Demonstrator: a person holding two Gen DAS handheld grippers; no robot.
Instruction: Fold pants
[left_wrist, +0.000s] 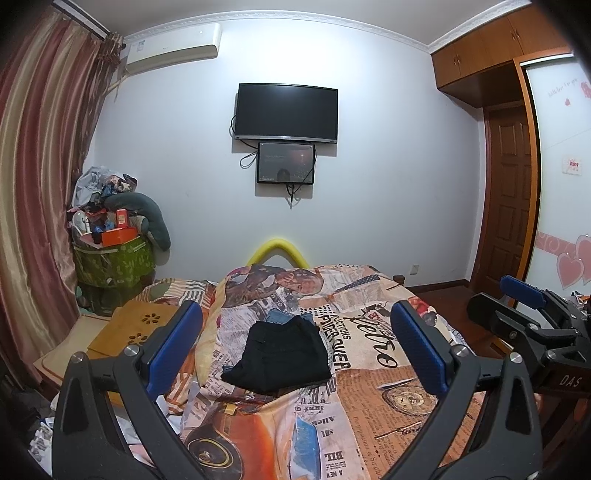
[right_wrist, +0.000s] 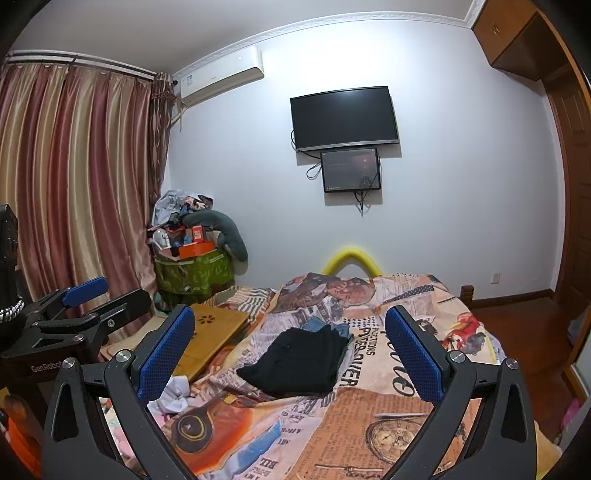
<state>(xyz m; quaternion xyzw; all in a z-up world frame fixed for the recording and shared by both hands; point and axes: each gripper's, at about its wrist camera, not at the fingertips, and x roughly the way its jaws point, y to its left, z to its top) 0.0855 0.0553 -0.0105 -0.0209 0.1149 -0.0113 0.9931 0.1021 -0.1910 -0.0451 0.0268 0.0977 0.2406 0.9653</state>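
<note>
We hold both grippers above the near end of the bed, and the black pants (left_wrist: 282, 356) lie folded into a compact, roughly square bundle ahead of us, framed between the fingers in each wrist view but well apart from them. Our left gripper (left_wrist: 295, 347) has its blue-padded fingers spread wide with nothing between them; our right gripper (right_wrist: 290, 349) is likewise spread wide and holds nothing. In the left wrist view the right gripper shows at the right edge, beside us, its jaws parted.

The pants rest on a bedspread (left_wrist: 369, 398) printed like old newspaper, with lettering, a pocket watch and a portrait. A bit of blue denim (left_wrist: 280, 316) peeks out just behind the bundle, touching it. To the left a wooden lap desk (right_wrist: 207, 334) with flower-shaped cutouts lies on the bed, and crumpled white cloth (right_wrist: 173, 397) sits near our right gripper's left finger. Nothing lies between the fingers and the pants.

The pants look soft, matte and thick at the folds. The finger pads are dimpled blue rubber on black frames.
</note>
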